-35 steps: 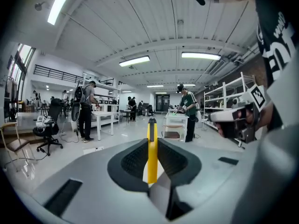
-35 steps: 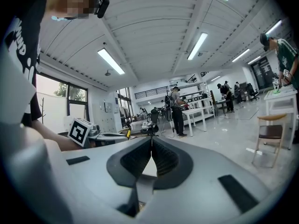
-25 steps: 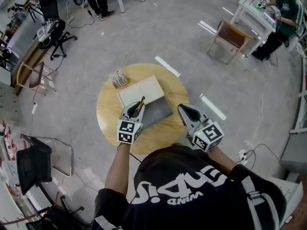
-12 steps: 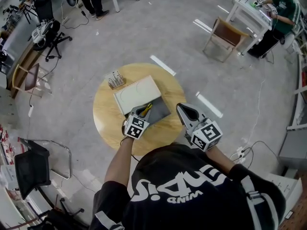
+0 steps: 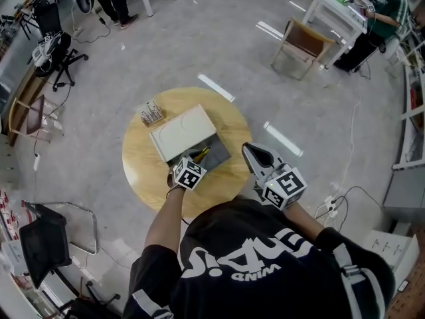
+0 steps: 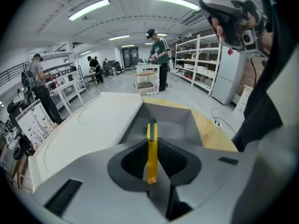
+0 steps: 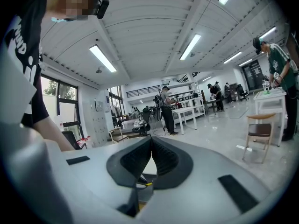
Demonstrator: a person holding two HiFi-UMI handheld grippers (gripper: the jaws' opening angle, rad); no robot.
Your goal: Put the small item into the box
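A small yellow item (image 5: pixel 202 153) with a black tip is clamped upright in my left gripper (image 5: pixel 197 158), which is shut on it. In the left gripper view the yellow item (image 6: pixel 152 130) sticks out past the left gripper (image 6: pixel 152 147) over the open grey box (image 6: pixel 175 121), with the white lid (image 6: pixel 88 129) lying to the left. In the head view the grey box (image 5: pixel 216 155) and its white lid (image 5: pixel 180 133) sit on the round wooden table (image 5: pixel 143 161). My right gripper (image 5: pixel 249 150) hovers by the table's right edge, shut and holding nothing, as the right gripper (image 7: pixel 151 146) view confirms.
A small rack of upright pieces (image 5: pixel 151 112) stands at the table's far left. A wooden chair (image 5: pixel 303 43) and a person at a white desk (image 5: pixel 339 2) are at the far right. Black chairs (image 5: pixel 46 241) stand on the left floor.
My left gripper has moved forward and down with the yellow item, from beside the lid to over the grey box's opening. The right gripper has stayed about where it was.
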